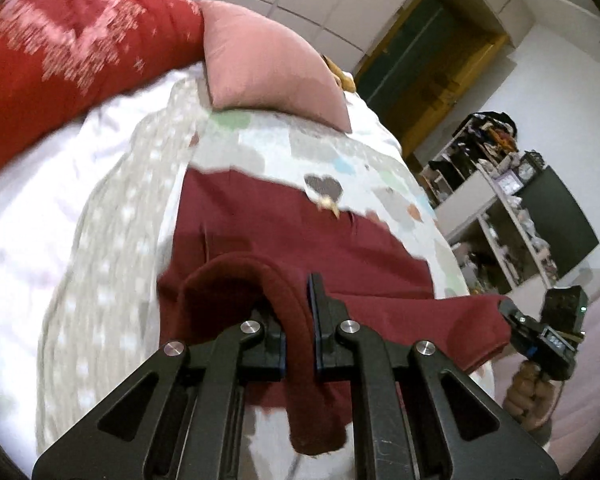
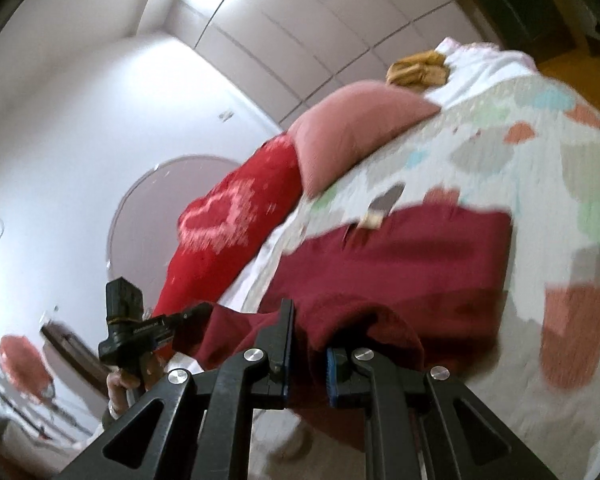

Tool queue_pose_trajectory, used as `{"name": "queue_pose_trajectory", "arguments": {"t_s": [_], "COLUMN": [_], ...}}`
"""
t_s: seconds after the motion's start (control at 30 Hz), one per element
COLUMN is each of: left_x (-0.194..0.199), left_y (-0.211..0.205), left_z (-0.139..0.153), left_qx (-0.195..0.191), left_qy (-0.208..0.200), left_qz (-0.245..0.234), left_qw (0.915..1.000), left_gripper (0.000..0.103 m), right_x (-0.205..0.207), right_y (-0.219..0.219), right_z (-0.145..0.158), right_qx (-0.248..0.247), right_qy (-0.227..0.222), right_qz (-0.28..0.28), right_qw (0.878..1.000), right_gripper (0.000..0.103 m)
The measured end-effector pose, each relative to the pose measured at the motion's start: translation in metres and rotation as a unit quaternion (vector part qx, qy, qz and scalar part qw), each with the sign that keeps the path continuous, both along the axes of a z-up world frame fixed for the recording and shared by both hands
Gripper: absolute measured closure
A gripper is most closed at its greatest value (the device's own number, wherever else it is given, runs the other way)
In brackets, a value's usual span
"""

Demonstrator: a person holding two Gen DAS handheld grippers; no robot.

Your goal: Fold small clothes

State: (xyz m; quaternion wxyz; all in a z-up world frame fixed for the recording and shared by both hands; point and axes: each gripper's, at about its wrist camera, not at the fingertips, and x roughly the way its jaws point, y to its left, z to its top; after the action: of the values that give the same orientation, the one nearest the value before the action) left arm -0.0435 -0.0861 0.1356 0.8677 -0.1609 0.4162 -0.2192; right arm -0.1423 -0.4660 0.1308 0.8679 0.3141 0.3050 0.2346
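A dark red garment (image 1: 284, 236) lies spread on the patterned bedspread (image 1: 340, 152). My left gripper (image 1: 298, 304) is shut on a thick fold of the garment at its near left edge, and a strip of cloth hangs down between the fingers. My right gripper (image 2: 310, 332) is shut on the garment (image 2: 400, 252) at its near right edge. Each gripper shows in the other's view: the right gripper (image 1: 504, 306) pinches the garment's corner in the left wrist view, and the left gripper (image 2: 196, 314) does so in the right wrist view.
A pink pillow (image 1: 268, 68) and a red cushion with a white heart pattern (image 1: 72, 40) lie at the head of the bed. A white sheet (image 1: 28, 184) is to the left. Cluttered shelves (image 1: 512, 208) stand beside the bed. Wardrobe doors (image 2: 300, 20) are behind.
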Motion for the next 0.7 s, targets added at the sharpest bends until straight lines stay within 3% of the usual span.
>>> {"name": "queue_pose_trajectory", "arguments": {"t_s": [0.17, 0.37, 0.47, 0.53, 0.67, 0.7], "left_x": [0.064, 0.112, 0.122, 0.127, 0.133, 0.132], "left_y": [-0.013, -0.024, -0.014, -0.005, 0.003, 0.004], "left_z": [-0.015, -0.051, -0.061, -0.06, -0.047, -0.043], "left_qx": [0.016, 0.027, -0.01, -0.029, -0.051, -0.045], "left_qy": [0.015, 0.067, 0.092, 0.103, 0.105, 0.099], "left_qz": [0.024, 0.04, 0.048, 0.056, 0.059, 0.065], "left_qw": [0.9995, 0.9966, 0.9946, 0.9927, 0.9913, 0.9919], "left_gripper": [0.095, 0.095, 0.091, 0.076, 0.061, 0.049], "right_x": [0.056, 0.121, 0.14, 0.146, 0.15, 0.15], "right_y": [-0.017, -0.027, -0.035, -0.043, -0.053, -0.053], "right_z": [-0.008, -0.048, -0.068, -0.073, -0.056, -0.051], "right_qx": [-0.001, 0.025, 0.047, 0.076, 0.092, 0.09], "right_qy": [0.025, 0.1, 0.14, 0.153, 0.133, 0.13], "right_qz": [-0.038, -0.055, -0.066, -0.069, -0.075, -0.076], "right_qw": [0.999, 0.993, 0.987, 0.983, 0.984, 0.984], "right_gripper": [0.091, 0.091, 0.086, 0.076, 0.072, 0.072]}}
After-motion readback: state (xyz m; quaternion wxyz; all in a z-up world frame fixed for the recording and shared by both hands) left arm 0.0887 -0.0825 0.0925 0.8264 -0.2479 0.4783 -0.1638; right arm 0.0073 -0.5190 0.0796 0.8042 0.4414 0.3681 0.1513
